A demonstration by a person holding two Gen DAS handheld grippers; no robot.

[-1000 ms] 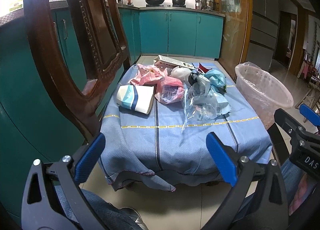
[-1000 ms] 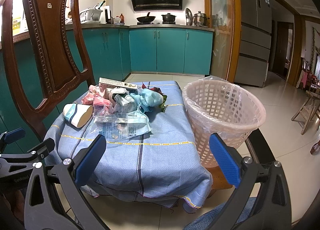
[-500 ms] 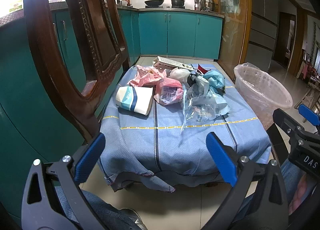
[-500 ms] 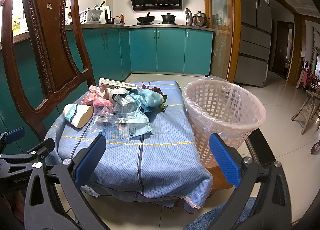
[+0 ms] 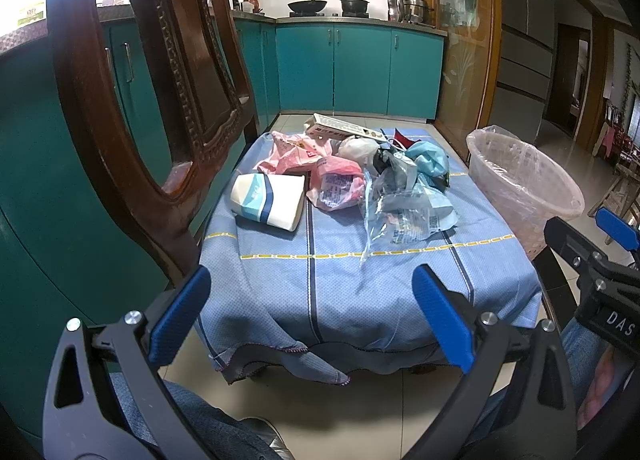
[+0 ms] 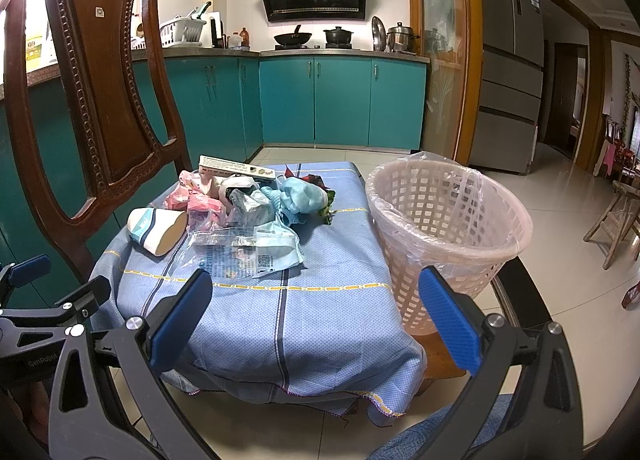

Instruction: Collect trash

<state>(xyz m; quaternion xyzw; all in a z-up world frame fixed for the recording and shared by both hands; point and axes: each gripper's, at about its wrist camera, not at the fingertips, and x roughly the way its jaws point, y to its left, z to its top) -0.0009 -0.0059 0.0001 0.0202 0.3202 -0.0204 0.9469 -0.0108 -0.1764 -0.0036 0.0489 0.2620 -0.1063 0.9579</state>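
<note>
A pile of trash lies on the far half of a low table under a blue cloth: a white-and-blue paper cup on its side, pink bags, a clear printed wrapper, a light-blue bag and a long flat box. A pale mesh basket with a plastic liner stands at the table's right. My left gripper and right gripper hang open before the table's near edge, holding nothing.
A dark carved wooden chair stands close on the left of the table. Teal kitchen cabinets line the back wall, with a fridge at the right. Tiled floor lies beyond the basket. A person's jeans-clad legs sit below.
The left wrist view has crept slightly toward the table; the right view is nearly unchanged. Both grippers stay open and the trash has not moved.
</note>
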